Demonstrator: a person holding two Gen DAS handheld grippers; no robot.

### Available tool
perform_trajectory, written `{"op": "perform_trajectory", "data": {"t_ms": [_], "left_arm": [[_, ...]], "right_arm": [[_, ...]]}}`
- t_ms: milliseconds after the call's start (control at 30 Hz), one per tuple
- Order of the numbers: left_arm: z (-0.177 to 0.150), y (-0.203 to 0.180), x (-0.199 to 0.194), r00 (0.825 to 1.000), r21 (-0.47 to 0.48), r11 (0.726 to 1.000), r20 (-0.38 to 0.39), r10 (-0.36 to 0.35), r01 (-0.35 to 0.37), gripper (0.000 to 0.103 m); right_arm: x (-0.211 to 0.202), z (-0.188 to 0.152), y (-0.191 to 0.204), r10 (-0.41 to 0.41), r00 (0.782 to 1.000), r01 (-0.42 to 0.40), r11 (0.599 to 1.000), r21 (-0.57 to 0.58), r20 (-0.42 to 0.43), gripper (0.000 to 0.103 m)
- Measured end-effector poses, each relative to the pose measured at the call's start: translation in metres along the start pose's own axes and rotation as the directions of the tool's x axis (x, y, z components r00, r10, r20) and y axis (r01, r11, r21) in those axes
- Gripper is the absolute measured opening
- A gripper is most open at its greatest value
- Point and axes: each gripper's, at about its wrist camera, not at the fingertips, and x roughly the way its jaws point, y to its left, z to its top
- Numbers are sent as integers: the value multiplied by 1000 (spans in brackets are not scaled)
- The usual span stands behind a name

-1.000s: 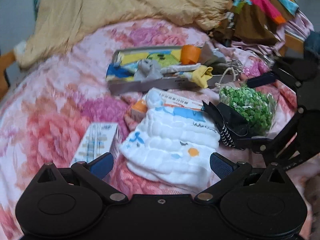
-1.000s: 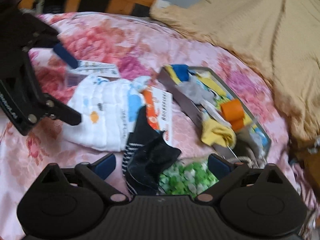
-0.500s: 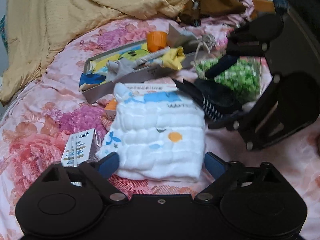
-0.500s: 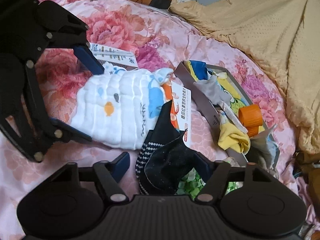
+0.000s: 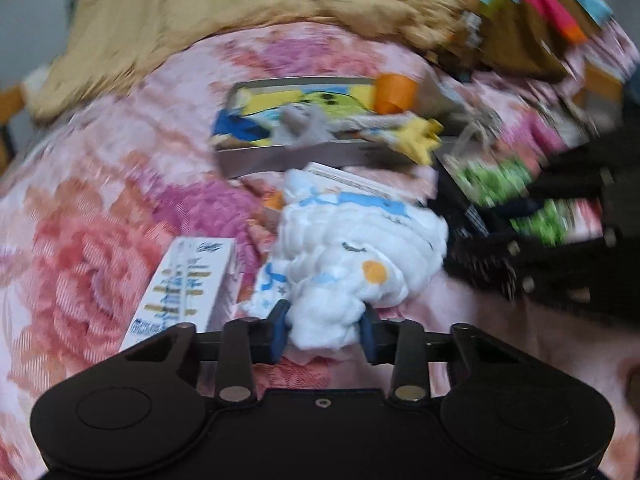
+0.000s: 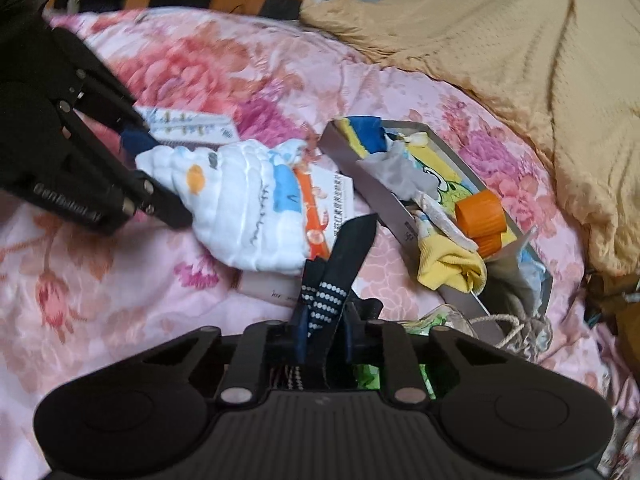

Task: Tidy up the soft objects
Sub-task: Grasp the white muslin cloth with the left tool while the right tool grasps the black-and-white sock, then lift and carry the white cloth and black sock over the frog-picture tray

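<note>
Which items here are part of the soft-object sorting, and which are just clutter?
In play:
- white muslin cloth, pinched by the left gripper
- black dotted sock, pinched by the right gripper
- grey tray holding the yellow sock and grey sock

Lying about:
- white carton
- orange-striped packet
- green bead bag
- tan blanket

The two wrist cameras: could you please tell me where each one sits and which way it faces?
Left wrist: rides the left gripper, looking along its fingers, shut on the white quilted baby cloth, toward the grey cardboard tray; the right gripper shows at right.
Right wrist: rides the right gripper, shut on the black dotted sock, facing the tan blanket; the left gripper shows at left.
Shared: cloth, tray, blanket, pink floral bedspread.
</note>
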Motion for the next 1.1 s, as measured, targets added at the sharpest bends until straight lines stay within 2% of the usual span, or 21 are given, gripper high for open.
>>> {"op": "perform_trajectory", "data": {"t_ms": [133,333,433,533,667,733,833,867,1000,1067,1100], "left_arm": [[6,17,-1,1000,-139,990,-2,-18,18,30],[7,30,-3,999,-253,966,12,-43,45,29],[8,36,-4,997,-311,947,24,-76,79,28],[7,37,-1,991,-342,931,17,-130,128,28],[7,33,-4,991,-319,938,29,-133,135,28],[7,35,-5,988,-344,926,42,-151,157,28],[7,40,-6,982,-381,905,64,-178,189,29],[7,40,-6,982,-384,904,66,-176,188,29],[8,40,-5,988,-375,914,56,-146,157,33],[7,41,-4,990,-382,913,47,-136,143,35],[7,43,-3,989,-389,910,44,-138,144,37]], "right_arm": [[0,3,-13,32,999,-33,993,110,6,9],[-2,4,-22,69,997,-73,978,194,26,4],[-4,4,-27,119,992,-127,960,248,48,4],[-5,4,-35,217,972,-233,913,336,86,4],[-3,1,-47,299,945,-325,842,431,130,4],[-3,-1,-54,328,931,-363,799,480,158,4],[-2,-4,-63,337,924,-382,761,524,183,4],[-2,-4,-64,329,927,-372,762,529,178,4],[3,-5,-60,271,955,-294,808,510,120,11],[4,-4,-55,252,963,-267,831,487,97,16],[4,-4,-54,252,963,-265,836,481,92,24]]}}
